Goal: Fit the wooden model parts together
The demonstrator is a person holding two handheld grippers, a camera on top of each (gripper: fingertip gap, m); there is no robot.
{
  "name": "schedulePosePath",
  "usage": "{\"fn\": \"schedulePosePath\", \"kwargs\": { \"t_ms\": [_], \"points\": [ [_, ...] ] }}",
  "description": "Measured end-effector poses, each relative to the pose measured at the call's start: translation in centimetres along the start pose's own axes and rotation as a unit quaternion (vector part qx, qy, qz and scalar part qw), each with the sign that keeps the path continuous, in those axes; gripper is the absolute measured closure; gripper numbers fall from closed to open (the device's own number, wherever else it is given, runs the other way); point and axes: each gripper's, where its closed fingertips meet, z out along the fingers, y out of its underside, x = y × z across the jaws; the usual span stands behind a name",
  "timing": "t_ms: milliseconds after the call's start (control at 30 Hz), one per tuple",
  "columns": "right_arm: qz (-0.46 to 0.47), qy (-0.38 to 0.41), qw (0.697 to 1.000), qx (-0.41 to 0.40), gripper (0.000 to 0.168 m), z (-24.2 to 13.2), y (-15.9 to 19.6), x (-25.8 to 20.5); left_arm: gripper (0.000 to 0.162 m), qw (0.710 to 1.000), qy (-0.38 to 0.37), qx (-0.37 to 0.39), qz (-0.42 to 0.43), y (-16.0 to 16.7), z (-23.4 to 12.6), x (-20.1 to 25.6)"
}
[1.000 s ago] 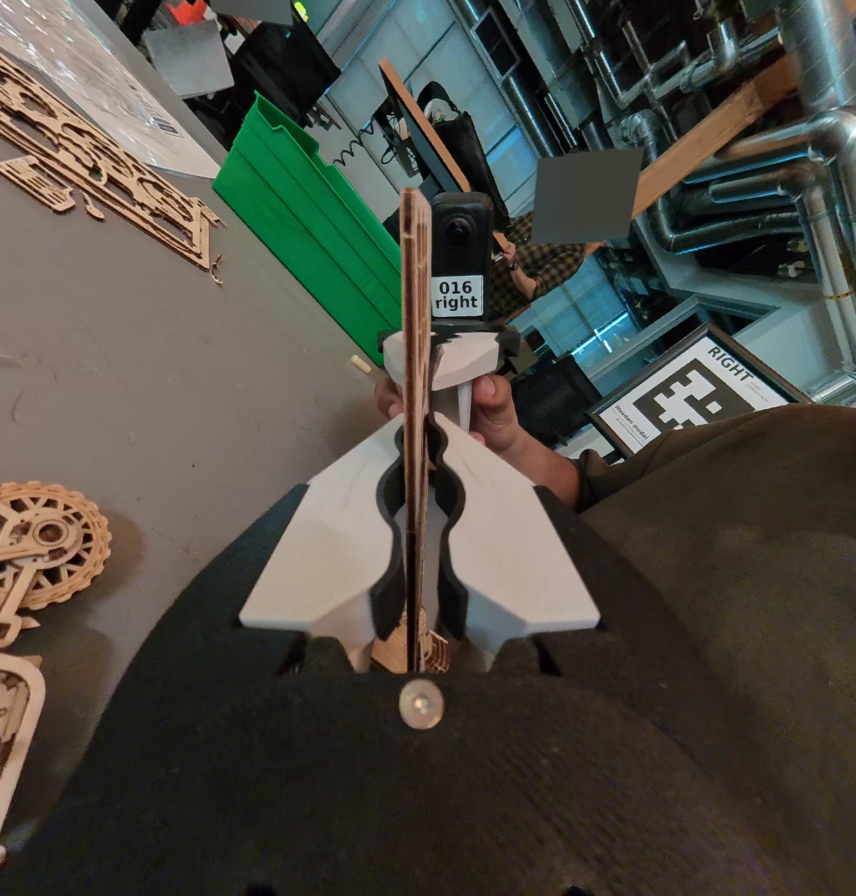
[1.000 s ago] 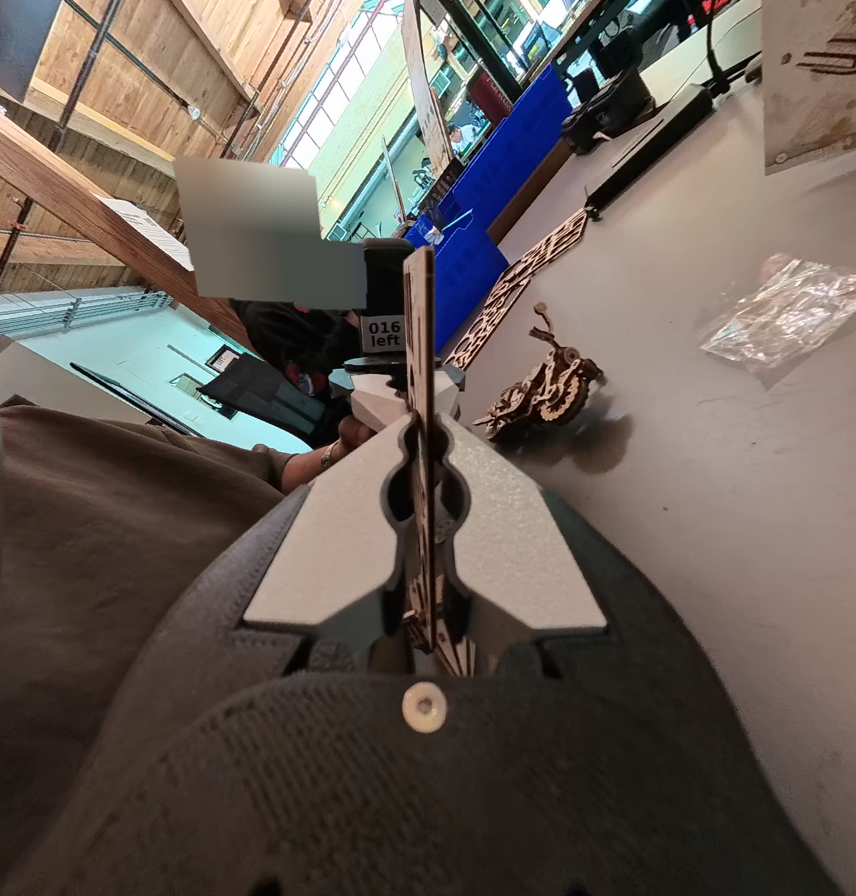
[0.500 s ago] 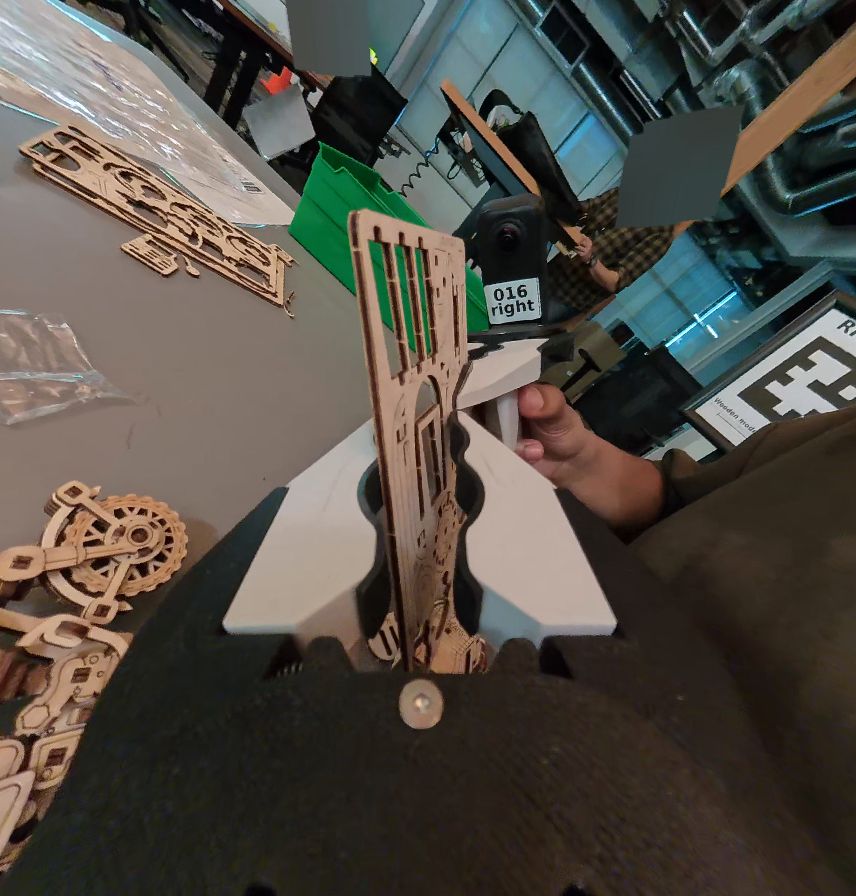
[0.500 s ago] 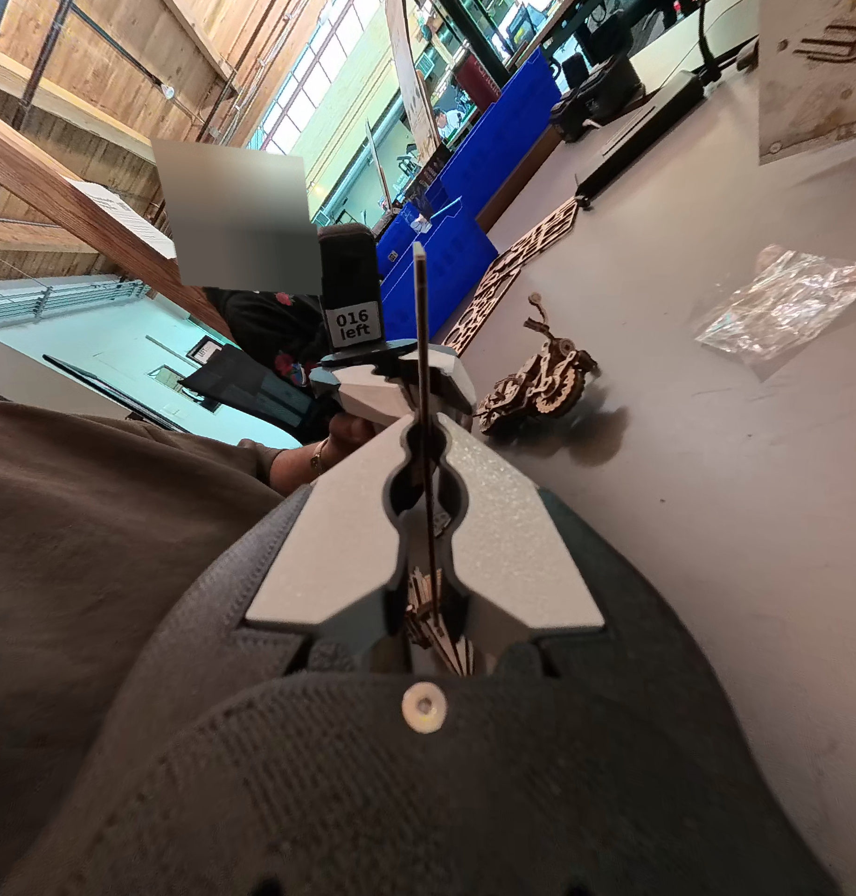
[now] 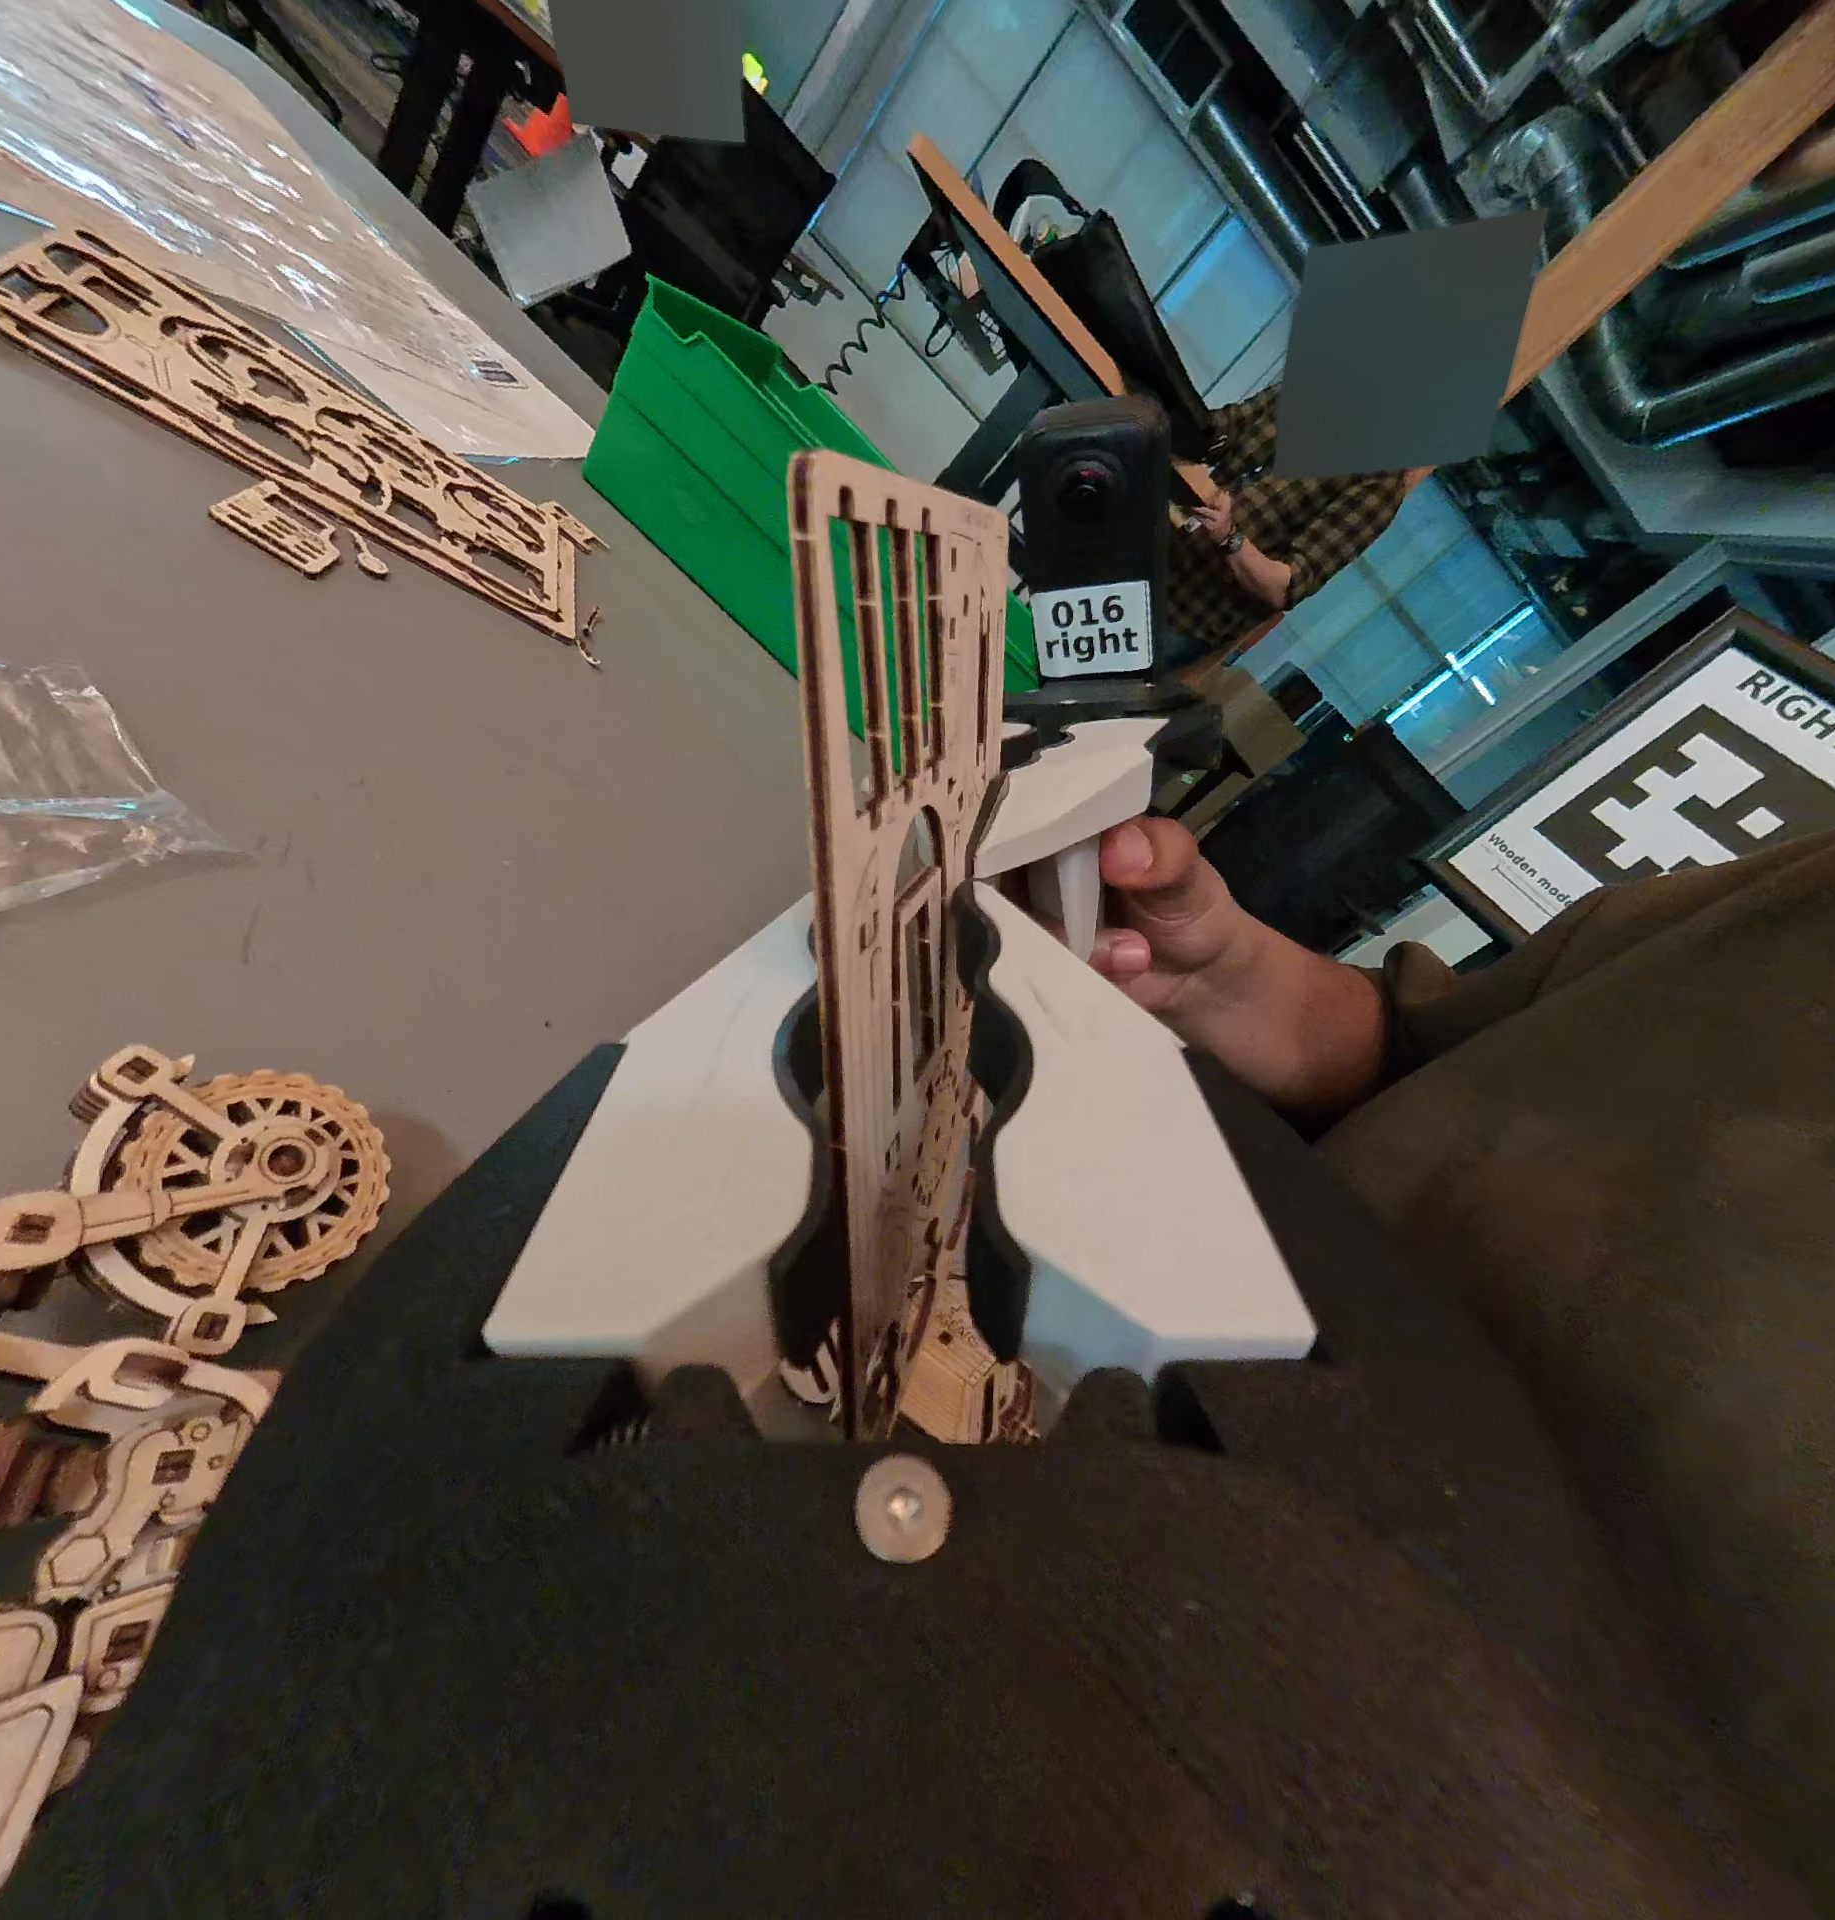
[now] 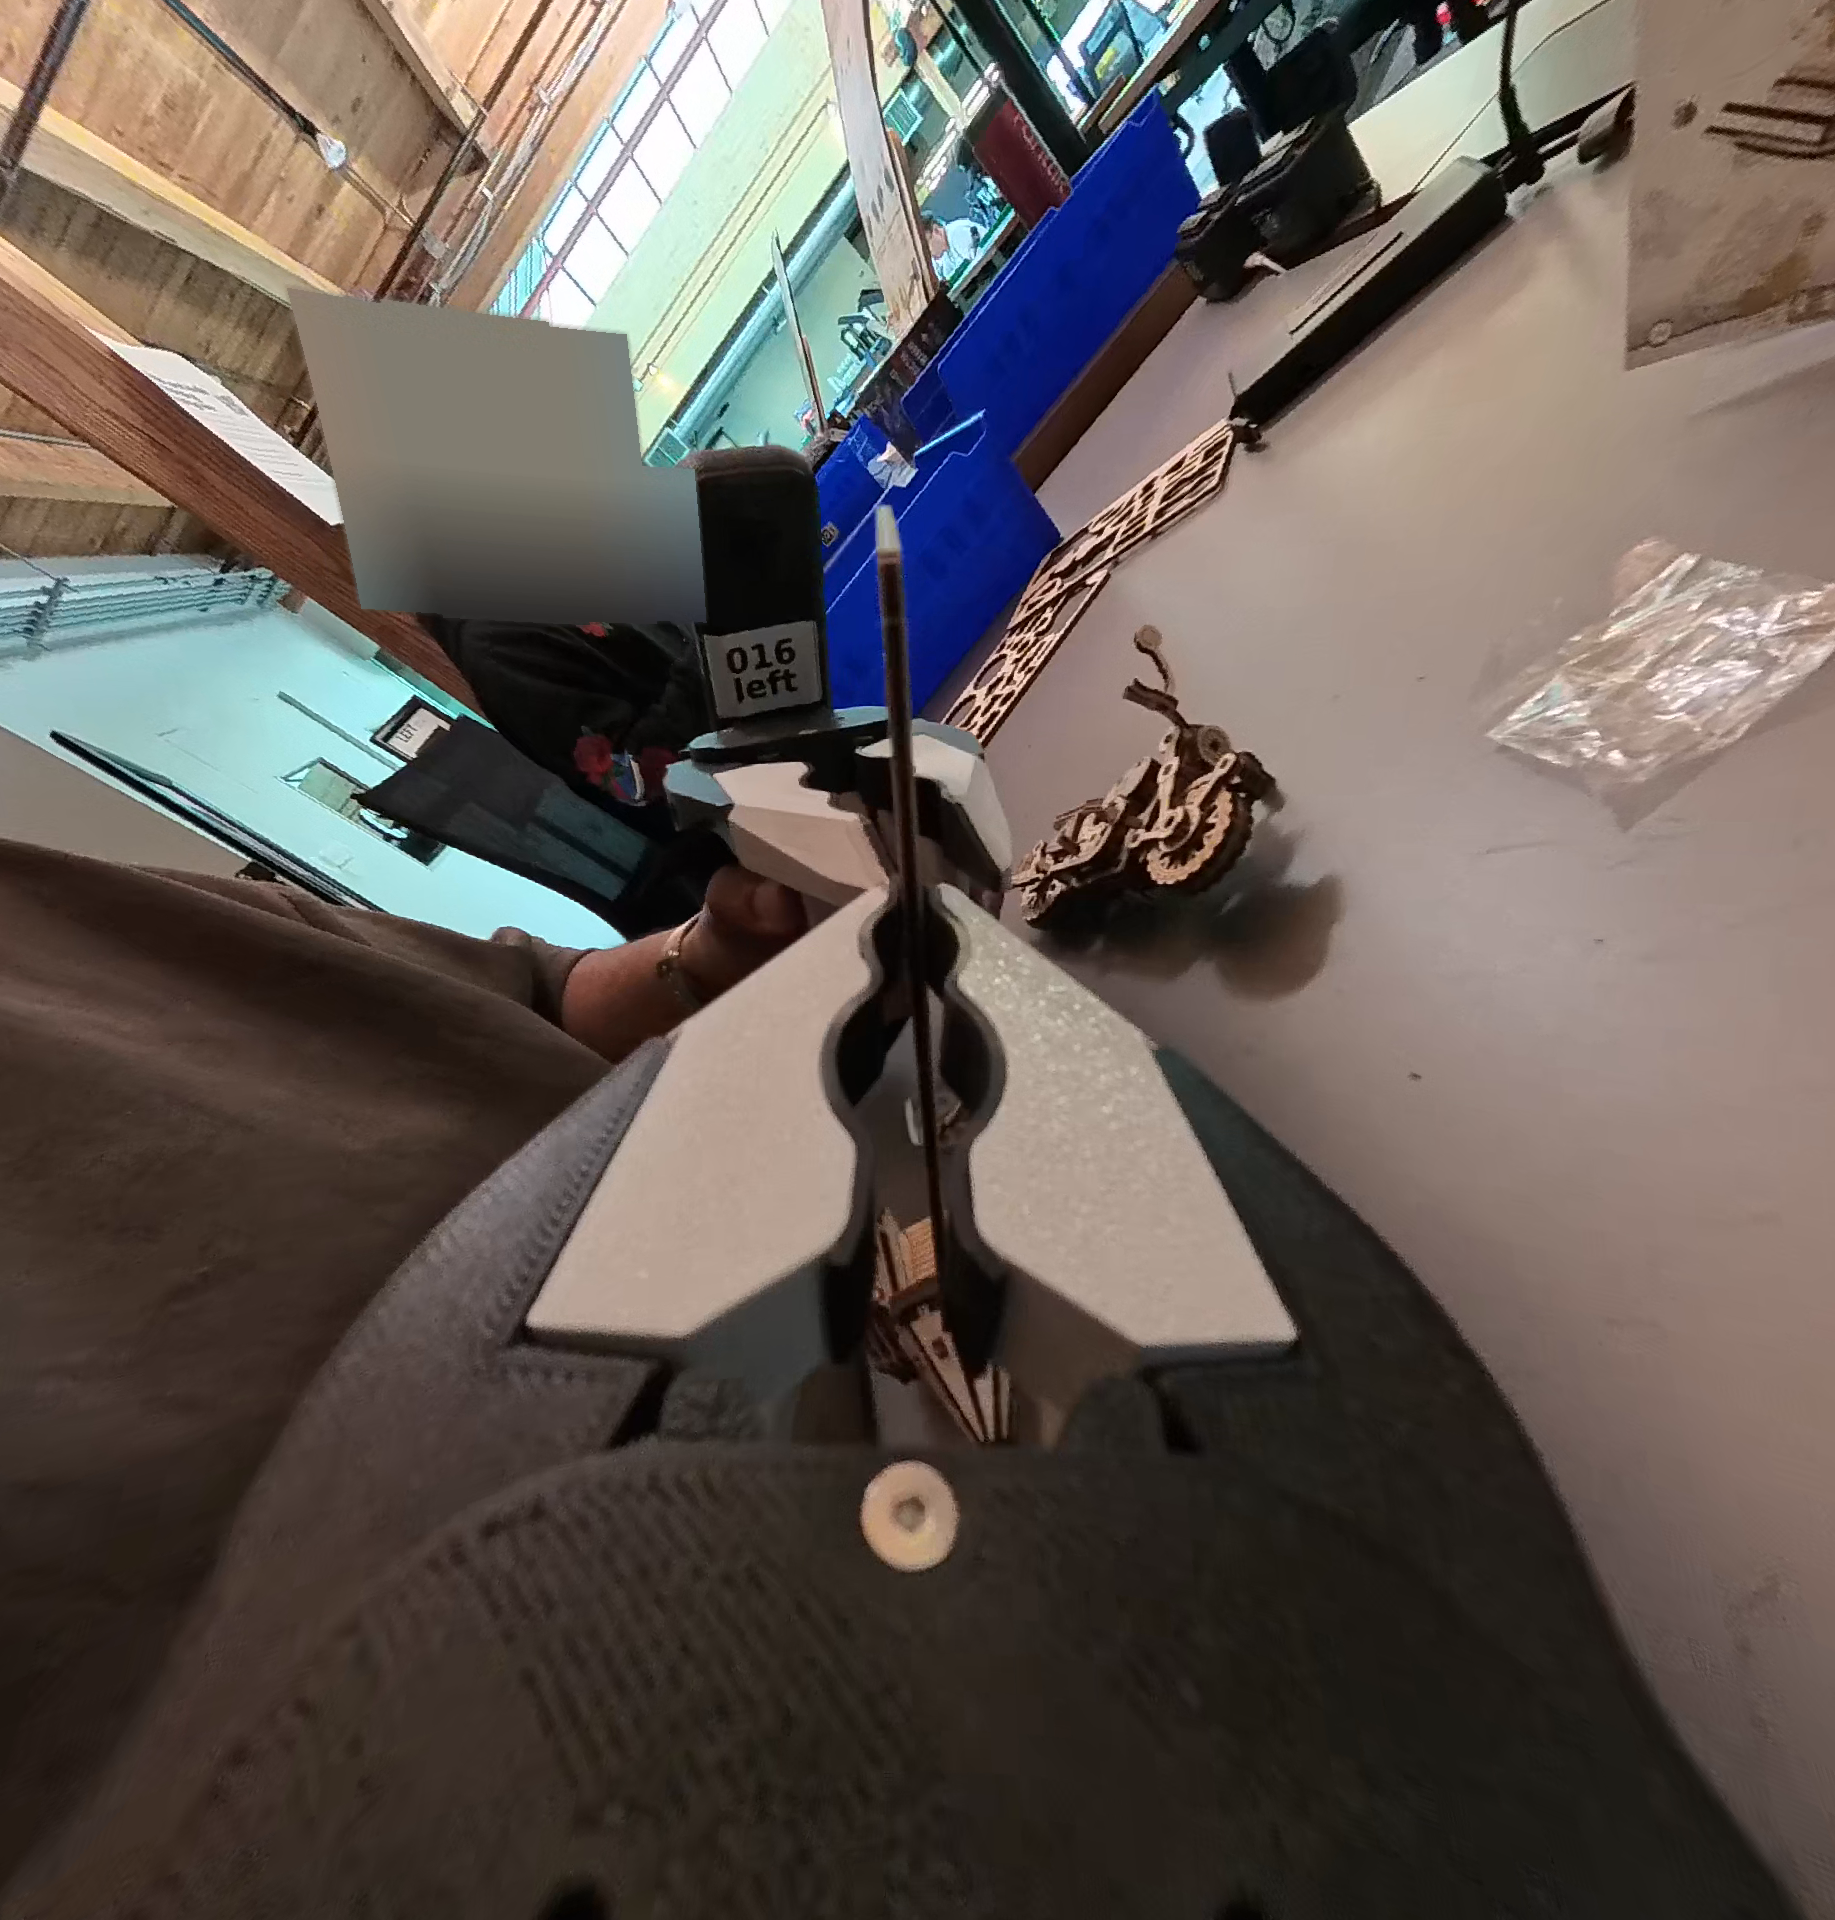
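A: Both tools are on one piece: the left gripper [image 5: 897, 1122] is clamped on the thin, pale laser-cut plywood sheet [image 5: 897, 790] with slotted cut-outs, held upright above the grey table [image 5: 425, 831].

B: And the right gripper [image 6: 918, 1081] pinches that same sheet [image 6: 905, 831] edge-on, facing the left one.

A: I'd say they're freeing a part. Best to grip close together and flex gently; it looks brittle.

B: The half-built wooden motorcycle model [image 6: 1152, 831] waits on the table, just right of the far gripper.
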Motion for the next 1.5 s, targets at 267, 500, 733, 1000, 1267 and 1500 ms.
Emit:
{"fn": "schedulePosePath", "kwargs": {
  "t_ms": [267, 500, 733, 1000, 1267, 1500],
  "points": [
    [-0.028, 0.022, 0.999, -0.003, 0.168, -0.1, -0.1, -0.1, 0.148, 1.000, -0.007, -0.003, 0.006, -0.1, 0.0, 0.1],
    [-0.037, 0.026, 0.999, -0.004, 0.168, -0.2, -0.2, -0.1, 0.150, 1.000, -0.024, 0.001, 0.017, -0.2, 0.1, 0.1],
    [-0.043, 0.018, 0.999, -0.004, 0.168, -0.3, -0.2, -0.3, 0.154, 1.000, -0.015, 0.004, 0.009, -0.3, 0.2, 0.5],
    [-0.039, 0.000, 0.999, 0.006, 0.168, -0.3, -0.5, -0.7, 0.150, 1.000, 0.013, 0.024, -0.004, -0.6, 0.1, 1.0],
    [-0.074, 0.022, 0.997, 0.010, 0.168, -0.3, -0.9, -1.3, 0.138, 0.998, -0.026, 0.051, 0.037, -1.4, 0.0, 1.0],
    [-0.088, 0.038, 0.995, 0.015, 0.167, -0.3, -1.0, -1.5, 0.129, 0.996, -0.050, 0.050, 0.047, -1.8, -0.1, 0.9]
  ]
}}
